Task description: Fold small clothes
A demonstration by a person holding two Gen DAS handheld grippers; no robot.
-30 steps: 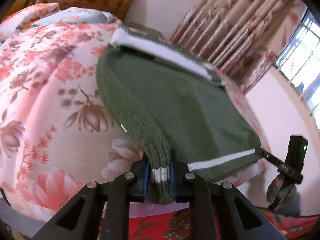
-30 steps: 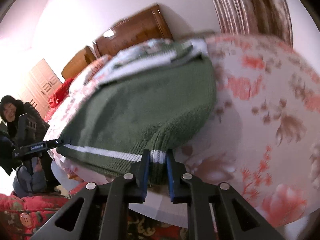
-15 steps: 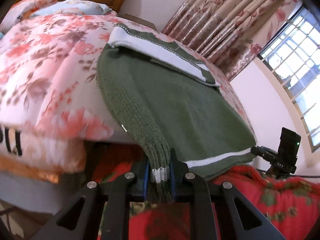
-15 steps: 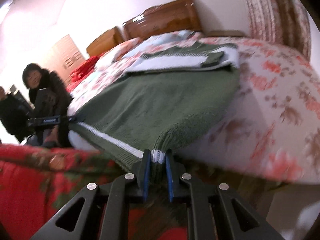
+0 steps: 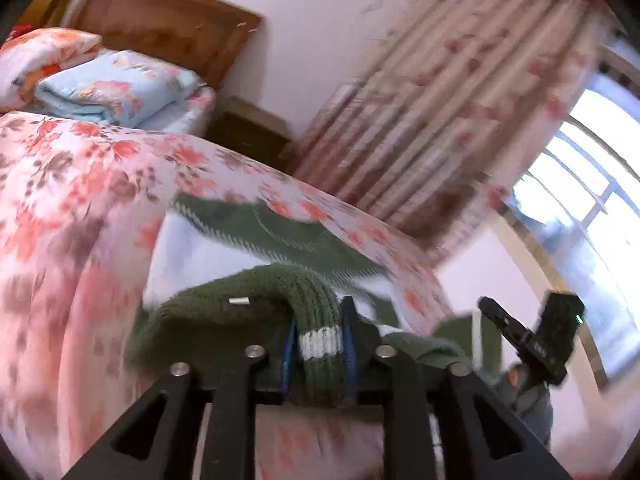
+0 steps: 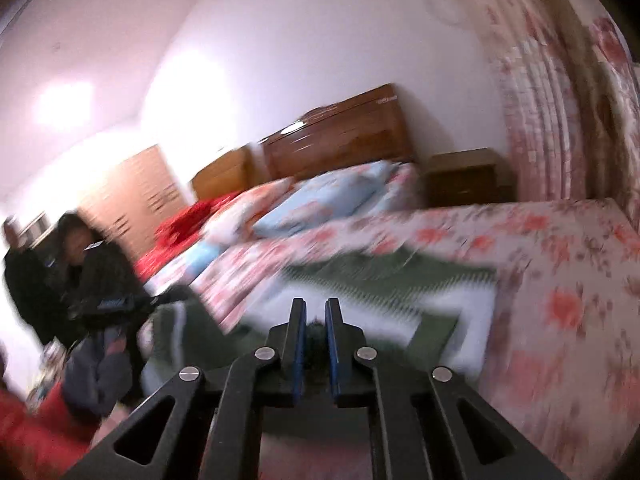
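A green knitted sweater [image 5: 280, 236] with white stripes lies on the floral bed, its collar end far from me. My left gripper [image 5: 320, 340] is shut on the sweater's striped cuff [image 5: 320, 342], and the sleeve bunches up over the jaws. My right gripper [image 6: 316, 320] is shut on a dark green bit of the sweater [image 6: 384, 280], mostly hidden between the jaws. Both views are blurred by motion. The other gripper shows at the right in the left wrist view [image 5: 536, 344].
The floral bedspread [image 5: 60, 208] covers the bed. Folded blue and floral quilts [image 5: 108, 88] sit by the wooden headboard [image 5: 160, 28]. A nightstand [image 6: 460, 176] and curtains [image 5: 420, 112] stand behind. A person in dark clothes [image 6: 72, 272] is at the left in the right wrist view.
Both grippers have swung up and forward over the bed with the cuffs still held. The sweater's body, flat before, now bunches up near the jaws.
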